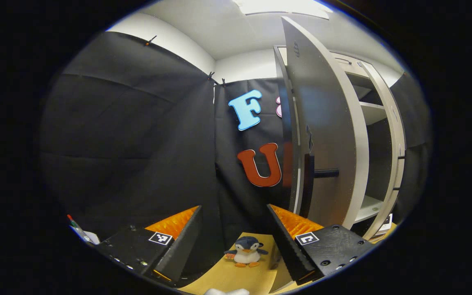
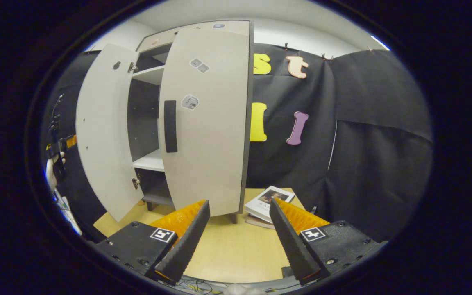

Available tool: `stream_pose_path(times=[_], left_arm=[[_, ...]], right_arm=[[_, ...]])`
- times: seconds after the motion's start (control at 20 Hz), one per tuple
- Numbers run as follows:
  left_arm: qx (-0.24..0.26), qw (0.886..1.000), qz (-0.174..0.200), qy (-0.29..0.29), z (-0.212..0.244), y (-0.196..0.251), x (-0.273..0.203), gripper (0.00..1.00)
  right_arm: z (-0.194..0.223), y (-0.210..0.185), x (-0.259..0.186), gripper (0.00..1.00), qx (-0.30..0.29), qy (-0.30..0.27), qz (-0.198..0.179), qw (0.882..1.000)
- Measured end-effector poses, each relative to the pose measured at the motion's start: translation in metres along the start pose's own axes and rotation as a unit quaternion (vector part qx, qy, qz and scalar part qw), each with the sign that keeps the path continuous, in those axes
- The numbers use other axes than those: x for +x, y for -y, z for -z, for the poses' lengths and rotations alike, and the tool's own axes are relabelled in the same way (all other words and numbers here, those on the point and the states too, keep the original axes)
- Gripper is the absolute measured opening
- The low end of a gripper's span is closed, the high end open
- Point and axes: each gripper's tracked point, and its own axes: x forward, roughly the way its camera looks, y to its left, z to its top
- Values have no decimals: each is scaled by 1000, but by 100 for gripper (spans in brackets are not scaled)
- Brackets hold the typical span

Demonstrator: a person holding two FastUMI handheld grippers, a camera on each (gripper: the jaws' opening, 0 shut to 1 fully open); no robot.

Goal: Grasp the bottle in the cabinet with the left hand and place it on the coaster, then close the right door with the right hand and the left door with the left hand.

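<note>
Currently both hand-held grippers, left [image 1: 236, 241] and right [image 2: 238, 241], gape wide, holding nothing. Cabinet [image 2: 146, 123] stands on the light wood surface [image 2: 236, 254], left door [image 2: 103, 135] and right door [image 2: 207, 123] ajar. Toy penguin [image 1: 246, 252] and books [image 2: 266, 203] lie on the surface. Can't tell where the bottle is.

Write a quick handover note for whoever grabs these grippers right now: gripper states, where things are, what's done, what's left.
Left gripper: open, holding nothing, facing the left door's edge, which is wide open.
Right gripper: open, holding nothing, in front of the right door, which is partly closed, not shut.
Cabinet shelves seen through the gap hold no bottle. Bottle and coaster: cannot be judged from these views.
A penguin toy and books sit on the table.
Left: finish shutting the right door, then the left; confirm the bottle is placed.
</note>
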Motion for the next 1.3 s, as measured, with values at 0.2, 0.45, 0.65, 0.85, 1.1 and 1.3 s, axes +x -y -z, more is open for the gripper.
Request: stream_pose_path(times=[0.2, 0.45, 0.65, 0.85, 1.1, 1.3], left_arm=[[35, 999, 9, 14, -6, 11, 0, 93], [20, 1000, 20, 5, -1, 33, -8, 91], [19, 999, 29, 9, -2, 55, -11, 92], [10, 998, 59, 9, -1, 90, -17, 91], [3, 994, 112, 10, -1, 149, -13, 91], [0, 991, 134, 4, 4, 183, -7, 96]], right_arm=[[-1, -1, 4, 96, -6, -1, -13, 1000], [1, -2, 5, 95, 2, 0, -24, 1000], [-1, 7, 4, 96, 0, 1, -22, 1000], [-5, 16, 0, 96, 4, 7, -14, 1000], [-5, 22, -4, 96, 4, 10, -7, 1000], [-8, 33, -10, 96, 7, 14, 8, 1000]])
